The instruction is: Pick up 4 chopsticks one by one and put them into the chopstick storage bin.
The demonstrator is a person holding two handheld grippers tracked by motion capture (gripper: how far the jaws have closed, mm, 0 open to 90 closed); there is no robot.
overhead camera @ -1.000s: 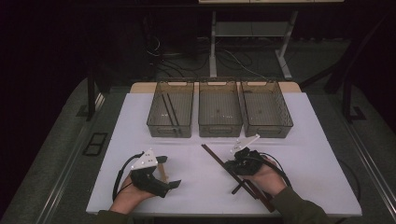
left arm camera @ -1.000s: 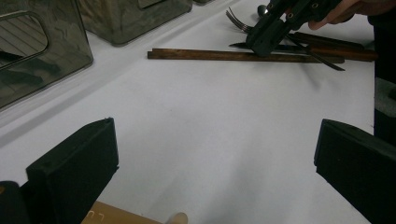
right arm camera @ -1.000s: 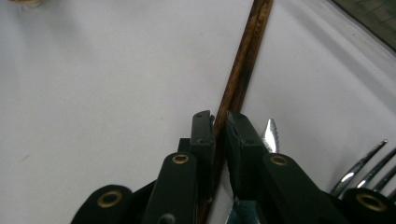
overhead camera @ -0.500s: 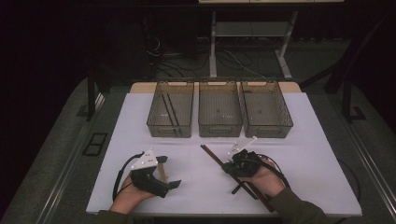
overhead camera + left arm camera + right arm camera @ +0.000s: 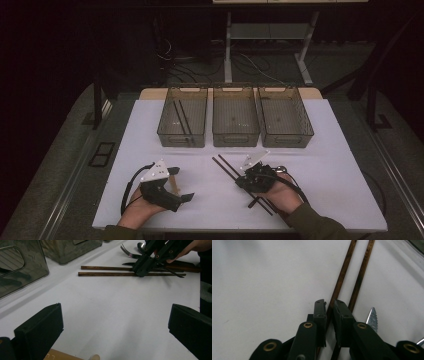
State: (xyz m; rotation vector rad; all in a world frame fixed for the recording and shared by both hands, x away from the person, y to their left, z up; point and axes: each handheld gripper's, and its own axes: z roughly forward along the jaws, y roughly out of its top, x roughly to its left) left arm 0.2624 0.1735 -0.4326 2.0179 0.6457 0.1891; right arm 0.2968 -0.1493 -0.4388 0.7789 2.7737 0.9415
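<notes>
- Right gripper view: the right gripper (image 5: 329,306) is clenched on one of two brown chopsticks (image 5: 342,275) lying on the white worktop (image 5: 262,277).
- Left gripper (image 5: 115,322) rests released, jaws wide apart.

My white table (image 5: 325,150) carries three clear bins (image 5: 235,116) along the upper middle of the frame. Two dark chopsticks (image 5: 227,166) lie near the lower centre, with a fork (image 5: 128,253) and knife (image 5: 372,317) beside them.

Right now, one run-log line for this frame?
right claw: shut on one chopstick | second chopstick: beside it on table | left claw: open, nothing between | left bin: two chopsticks inside
</notes>
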